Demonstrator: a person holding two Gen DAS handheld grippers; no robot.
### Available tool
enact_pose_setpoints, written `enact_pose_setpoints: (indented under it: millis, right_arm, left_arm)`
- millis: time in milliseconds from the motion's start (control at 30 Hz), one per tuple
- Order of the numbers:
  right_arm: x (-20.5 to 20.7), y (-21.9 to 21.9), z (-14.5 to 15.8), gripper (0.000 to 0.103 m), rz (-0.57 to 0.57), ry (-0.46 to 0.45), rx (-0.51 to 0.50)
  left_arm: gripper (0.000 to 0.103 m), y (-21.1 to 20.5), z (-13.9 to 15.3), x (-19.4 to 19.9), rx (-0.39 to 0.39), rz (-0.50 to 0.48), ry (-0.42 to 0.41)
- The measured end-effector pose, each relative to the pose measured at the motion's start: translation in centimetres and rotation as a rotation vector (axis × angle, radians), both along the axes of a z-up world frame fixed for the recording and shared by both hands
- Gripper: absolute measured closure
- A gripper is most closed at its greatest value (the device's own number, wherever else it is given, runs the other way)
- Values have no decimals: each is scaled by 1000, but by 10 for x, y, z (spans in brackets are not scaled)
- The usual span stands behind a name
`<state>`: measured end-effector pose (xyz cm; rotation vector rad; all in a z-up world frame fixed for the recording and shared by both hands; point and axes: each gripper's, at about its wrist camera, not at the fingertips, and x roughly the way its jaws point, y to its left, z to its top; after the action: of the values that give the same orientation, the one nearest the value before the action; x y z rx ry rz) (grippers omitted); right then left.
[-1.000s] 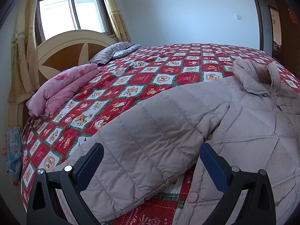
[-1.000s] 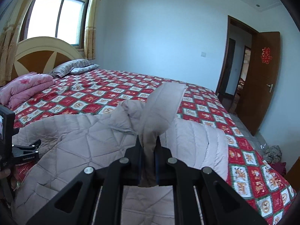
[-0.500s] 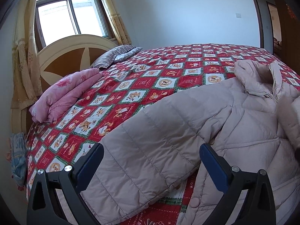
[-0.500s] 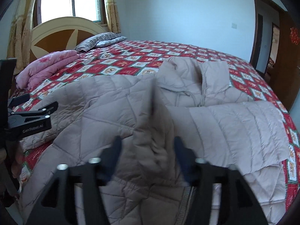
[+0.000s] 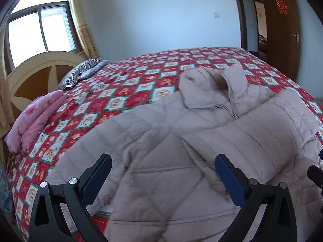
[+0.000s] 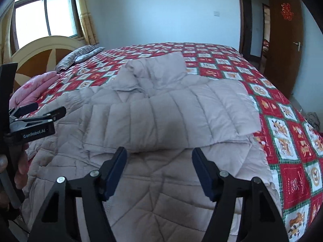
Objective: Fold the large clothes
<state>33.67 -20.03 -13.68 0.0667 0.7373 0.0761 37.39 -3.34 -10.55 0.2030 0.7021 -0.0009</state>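
- Bedroom, pale walls; bed (image 6: 286, 133) with red patchwork quilt is the work surface.
- puffer jacket (image 6: 161, 191) lies flat on the bed, front up, collar toward the far side, hem nearest the cameras. Pale beige-pink, quilted: diamond stitching on the body, straight channels on the sleeves. Soft, puffy, slippery-looking shell; likely springs back when folded.
- right sleeve (image 6: 181, 119) of the jacket is folded across the chest, lying crosswise just below the collar (image 6: 161, 68). Zip runs down from the collar, looks closed at the top.
- left sleeve (image 5: 84, 151) of the jacket not folded, spread out sideways toward the headboard side.
- Progress, my read: one sleeve done, early stage. Left: fold the other sleeve in, then fold the body up, maybe halve again.
- right gripper (image 6: 159, 171) hovers over the lower jacket body, jaws apart, have just been narrowing a bit, nothing between them, pads clear of the fabric.
- left gripper (image 5: 163, 179) over the jacket's left half, jaws wide apart, empty, not touching cloth. Also seen from the side in the right wrist view, held by a hand (image 6: 12, 167).
- Beyond the jacket: folded pink blanket (image 5: 34, 121) on the bed by the headboard (image 5: 30, 74); striped pillow (image 5: 80, 74) further along it. Window (image 6: 42, 18) with yellowish curtains behind the headboard.
- Brown door (image 6: 286, 40) with red paper ornament, open, opposite side of the jacket from the headboard.
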Motion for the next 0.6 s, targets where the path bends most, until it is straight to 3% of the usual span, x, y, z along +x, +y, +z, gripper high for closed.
enact_pose_setpoints:
  millis: [167, 200, 233, 300, 467, 600]
  right_arm:
    - [-7, -5, -35, 33, -3, 61, -10]
    - [-9, -10, -40, 33, -8, 73, -4]
    - [-10, -13, -45, 33, -10, 82, 4]
    - [-10, -17, -50, 32, -6, 89, 18]
    - [-8, -21, -55, 26, 19, 110, 41]
    - [-8, -19, -58, 25, 21, 114, 26]
  left_arm:
    - [1, -32, -21, 13, -20, -57, 70]
    - [6, -35, -25, 16, -25, -72, 79]
    - [15, -40, -28, 18, -20, -81, 83]
    - [60, -45, -36, 20, 10, -92, 104]
    - [73, -31, -46, 23, 73, -57, 91]
    - [73, -20, -51, 21, 70, -36, 94]
